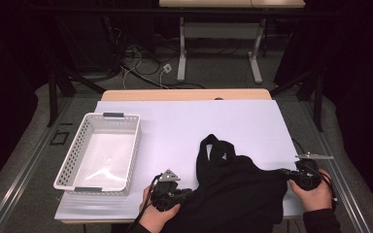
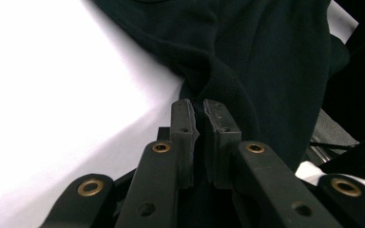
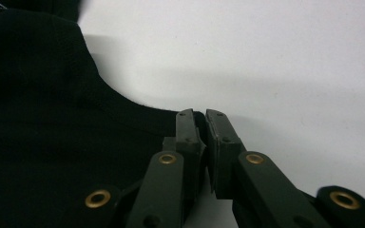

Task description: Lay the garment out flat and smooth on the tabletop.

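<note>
A black garment (image 1: 238, 187) lies crumpled on the white table cover (image 1: 213, 121) near the front edge, with a strap loop reaching toward the middle. My left gripper (image 1: 187, 194) is at the garment's left edge. In the left gripper view its jaws (image 2: 198, 107) are pinched together on a raised fold of the black cloth (image 2: 275, 71). My right gripper (image 1: 286, 174) is at the garment's right edge. In the right gripper view its jaws (image 3: 199, 114) are closed on the thin rim of the cloth (image 3: 38, 118).
A white perforated basket (image 1: 70, 160) stands at the table's left side with nothing in it. A bare wooden strip (image 1: 184, 94) runs along the table's far edge. Beyond it are table legs and cables on the floor.
</note>
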`<state>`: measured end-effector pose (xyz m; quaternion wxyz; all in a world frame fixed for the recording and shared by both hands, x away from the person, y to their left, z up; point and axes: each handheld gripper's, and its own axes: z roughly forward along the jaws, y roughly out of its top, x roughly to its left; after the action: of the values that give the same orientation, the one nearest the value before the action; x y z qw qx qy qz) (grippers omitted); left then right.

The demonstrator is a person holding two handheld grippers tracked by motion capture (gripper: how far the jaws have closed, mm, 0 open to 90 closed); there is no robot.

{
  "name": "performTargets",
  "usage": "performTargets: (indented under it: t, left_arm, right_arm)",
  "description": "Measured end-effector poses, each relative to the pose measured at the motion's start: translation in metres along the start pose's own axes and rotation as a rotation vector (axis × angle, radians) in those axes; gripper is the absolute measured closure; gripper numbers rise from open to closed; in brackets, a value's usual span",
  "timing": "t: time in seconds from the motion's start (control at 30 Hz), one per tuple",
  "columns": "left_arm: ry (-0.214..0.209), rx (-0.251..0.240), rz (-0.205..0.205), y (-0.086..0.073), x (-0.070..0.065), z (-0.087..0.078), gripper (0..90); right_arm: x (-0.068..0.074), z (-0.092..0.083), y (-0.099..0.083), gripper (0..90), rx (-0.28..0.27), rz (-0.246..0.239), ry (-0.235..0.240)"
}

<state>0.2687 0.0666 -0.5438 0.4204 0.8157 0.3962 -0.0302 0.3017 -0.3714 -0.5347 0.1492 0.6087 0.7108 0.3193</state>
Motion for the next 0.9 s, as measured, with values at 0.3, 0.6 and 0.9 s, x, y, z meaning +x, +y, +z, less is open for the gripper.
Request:
performTargets:
  t: [0.3, 0.6, 0.9]
  left_arm:
    - [0.008, -0.026, -0.02, 0.005, 0.013, -0.013, 83.1]
    - [-0.006, -0.019, -0.061, 0.004, 0.024, -0.009, 77.3]
    - [-0.005, -0.003, -0.045, 0.005, 0.025, 0.005, 67.4]
  right_arm:
    - [0.0, 0.0, 0.0, 84.7, 0.001, 0.004, 0.003]
    - [0.0, 0.001, 0.0, 84.6, 0.001, 0.003, 0.003]
    - [0.001, 0.001, 0.0, 84.6, 0.003, 0.0, 0.003]
